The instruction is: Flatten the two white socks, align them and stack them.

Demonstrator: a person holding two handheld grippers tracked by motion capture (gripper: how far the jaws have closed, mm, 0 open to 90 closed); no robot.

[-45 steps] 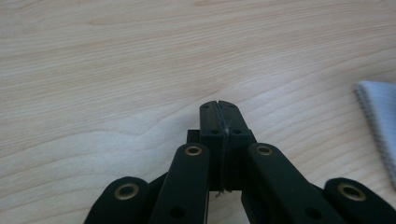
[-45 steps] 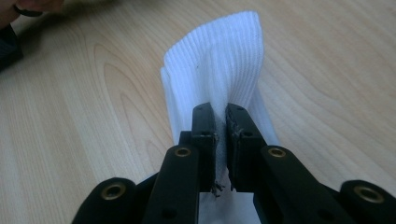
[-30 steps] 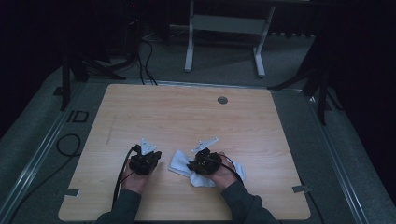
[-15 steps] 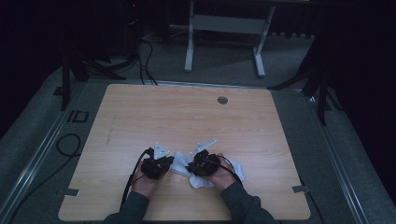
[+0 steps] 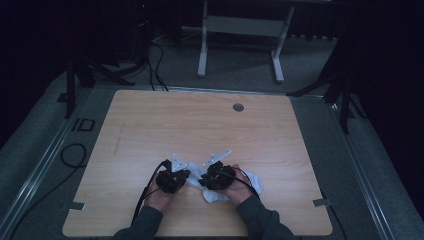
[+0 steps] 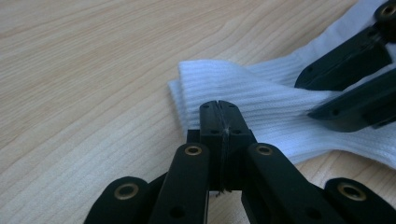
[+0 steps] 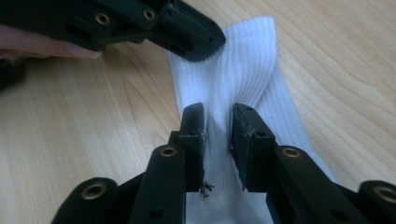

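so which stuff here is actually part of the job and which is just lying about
In the job:
- white sock, lying flat on the table
- left gripper, fingers shut at the sock's ribbed cuff edge
- right gripper, its fingers have just been opening with sock fabric between them

Just about:
- round grommet in the tabletop
- metal stand behind the table

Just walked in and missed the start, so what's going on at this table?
A person is working a white sock on the wooden table with two hand-held grippers. The left gripper is shut, its tips at the sock's ribbed cuff end; whether it pinches fabric is hard to tell. The right gripper has just been opening its jaws, which now straddle a raised fold of the sock with a gap between them.
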